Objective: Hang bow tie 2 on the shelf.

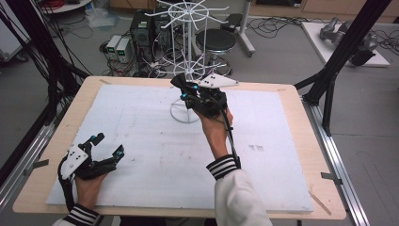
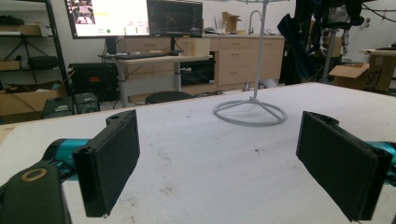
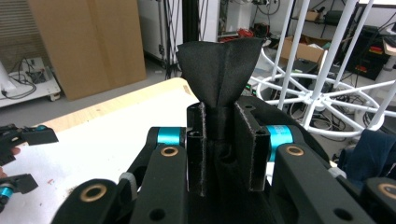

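While my right gripper [image 3: 219, 154] pinches a bunched black cloth [image 3: 219, 60] between its jaws, the white wire rack [image 1: 188, 61] stands just ahead of it, presumably where the cloth will hang. Left gripper [image 2: 217, 158]: jaws spread, holding nothing, resting low over the worktop [image 2: 201, 154], likely waiting.

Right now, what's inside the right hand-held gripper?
The right hand-held gripper is shut on a black cloth. A bunched end fans out above the jaws, and more hangs below. The pinched part is covered by the pads, so its folds can't be seen.
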Available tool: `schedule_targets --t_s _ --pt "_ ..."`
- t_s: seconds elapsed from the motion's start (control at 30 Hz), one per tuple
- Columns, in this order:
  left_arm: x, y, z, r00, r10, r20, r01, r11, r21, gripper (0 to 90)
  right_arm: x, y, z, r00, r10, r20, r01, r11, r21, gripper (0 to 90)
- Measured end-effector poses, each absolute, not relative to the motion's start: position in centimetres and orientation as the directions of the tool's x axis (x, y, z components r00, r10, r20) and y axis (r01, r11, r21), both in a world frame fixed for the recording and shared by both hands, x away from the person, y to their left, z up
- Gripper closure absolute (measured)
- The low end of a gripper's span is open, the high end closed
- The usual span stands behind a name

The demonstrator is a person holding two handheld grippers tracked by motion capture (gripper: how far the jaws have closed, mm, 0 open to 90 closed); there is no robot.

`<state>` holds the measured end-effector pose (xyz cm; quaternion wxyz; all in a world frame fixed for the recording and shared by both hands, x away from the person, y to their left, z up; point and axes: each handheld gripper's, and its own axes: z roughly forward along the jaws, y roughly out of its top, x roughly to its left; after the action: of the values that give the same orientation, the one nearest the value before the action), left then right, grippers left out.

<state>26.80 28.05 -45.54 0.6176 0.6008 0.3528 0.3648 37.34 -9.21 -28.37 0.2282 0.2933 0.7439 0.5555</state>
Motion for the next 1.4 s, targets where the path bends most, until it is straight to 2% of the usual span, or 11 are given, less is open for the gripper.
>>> schedule_targets --t_s 0.63,1.07,1.4 --pt "26.8 28.1 -45.5 0.485 0.875 0.007 -0.03 0.009 1.0 13.9 37.0 -8.5 -29.8 -0.716 0.696 -0.059 0.196 0.281 0.939 75.7" --pt "26.8 28.1 -45.5 0.485 0.875 0.005 -0.029 0.01 1.0 13.9 37.1 -8.9 -30.8 -0.71 0.703 -0.045 0.22 0.282 0.934 75.6" --pt "26.8 28.1 -45.5 0.484 0.875 0.004 -0.03 0.011 0.999 13.9 37.7 -9.4 -31.9 -0.697 0.717 0.008 0.287 0.269 0.92 75.5"
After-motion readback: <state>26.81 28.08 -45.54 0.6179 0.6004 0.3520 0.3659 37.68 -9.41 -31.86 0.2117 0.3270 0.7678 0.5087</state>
